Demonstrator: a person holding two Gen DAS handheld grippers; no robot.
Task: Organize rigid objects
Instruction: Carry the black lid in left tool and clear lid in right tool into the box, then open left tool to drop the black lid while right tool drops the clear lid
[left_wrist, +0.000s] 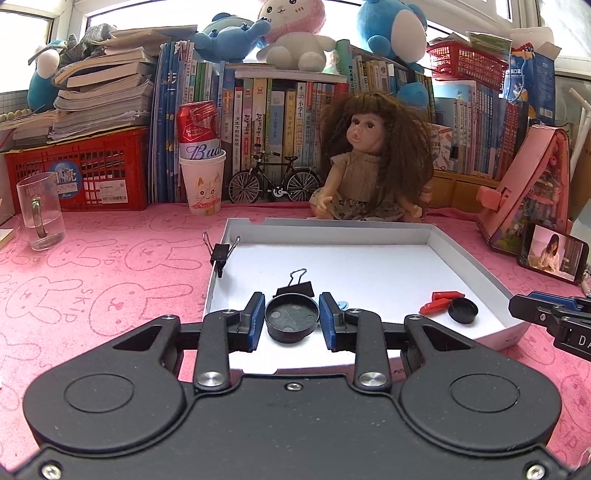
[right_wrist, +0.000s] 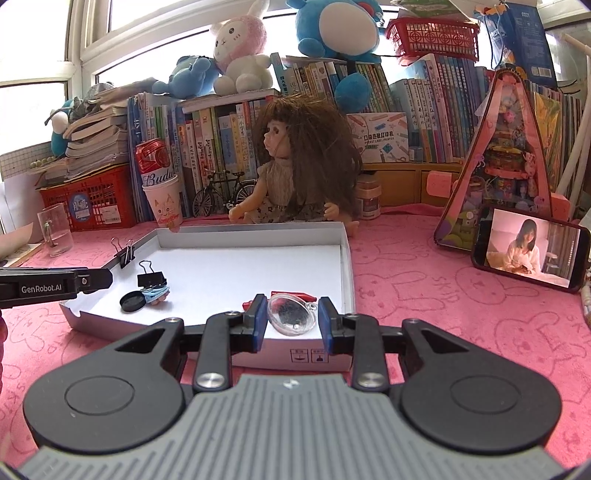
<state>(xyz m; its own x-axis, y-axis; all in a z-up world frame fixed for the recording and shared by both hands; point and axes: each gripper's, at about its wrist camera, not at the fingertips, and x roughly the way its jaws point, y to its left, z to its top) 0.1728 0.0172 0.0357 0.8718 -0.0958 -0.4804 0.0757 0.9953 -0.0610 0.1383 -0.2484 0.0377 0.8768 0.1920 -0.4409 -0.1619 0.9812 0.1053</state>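
Two grippers were in use, the left gripper (left_wrist: 291, 319) and the right gripper (right_wrist: 292, 318). One white tray (left_wrist: 469, 258) lay on the pink cloth. Two black binder clips were counted: one (left_wrist: 221, 253) on the tray wall at ten o'clock, another (left_wrist: 295, 286) inside. Round black caps numbered two, a larger one (left_wrist: 291, 317) and a smaller one (left_wrist: 463, 310) at four o'clock. There was one red piece (left_wrist: 441, 301), one clear round case (right_wrist: 291, 315), and one blue clip (right_wrist: 155, 293).

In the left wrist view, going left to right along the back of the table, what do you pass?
Glass mug → paper cup holding a can → toy bicycle → doll → pink toy house → phone.
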